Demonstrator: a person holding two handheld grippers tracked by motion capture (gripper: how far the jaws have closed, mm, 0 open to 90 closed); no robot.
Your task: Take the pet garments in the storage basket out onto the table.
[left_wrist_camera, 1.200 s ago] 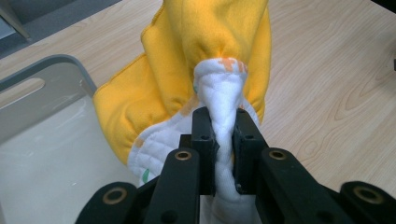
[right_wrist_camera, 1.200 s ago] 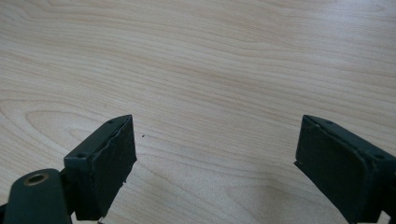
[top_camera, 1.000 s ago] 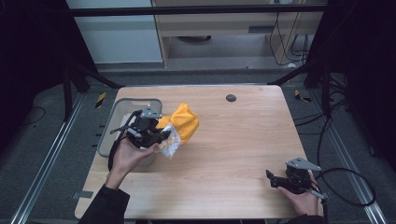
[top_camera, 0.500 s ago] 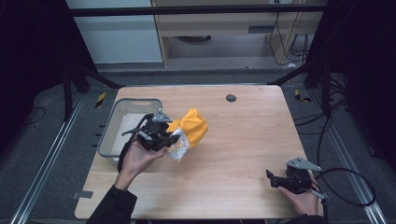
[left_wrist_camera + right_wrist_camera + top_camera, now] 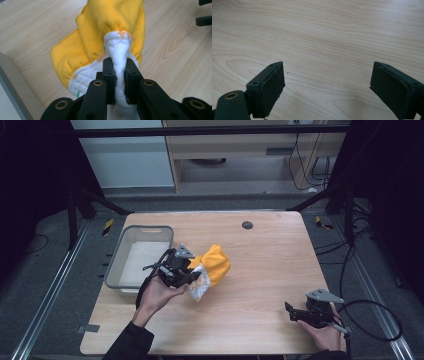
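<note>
A yellow cloth with a white quilted lining (image 5: 212,267) hangs from my left gripper (image 5: 192,277) over the left middle of the wooden table (image 5: 260,270). In the left gripper view the two black jaws pinch a fold of the white lining, with my left gripper (image 5: 119,75) shut on the cloth (image 5: 110,32), whose yellow side bulges out beyond. My right gripper (image 5: 289,311) rests low near the table's front right, held in a hand. The right gripper view has my right gripper (image 5: 327,85) open, its jaws far apart over bare wood.
A grey plastic bin (image 5: 120,270) stands at the table's left edge, right beside my left hand. A small dark round disc (image 5: 247,225) sits in the tabletop near the far edge. Cables trail off the right side on the floor.
My left gripper has carried the cloth rightward from above the bin's edge and lower toward the table. The right gripper has stayed where it was.
</note>
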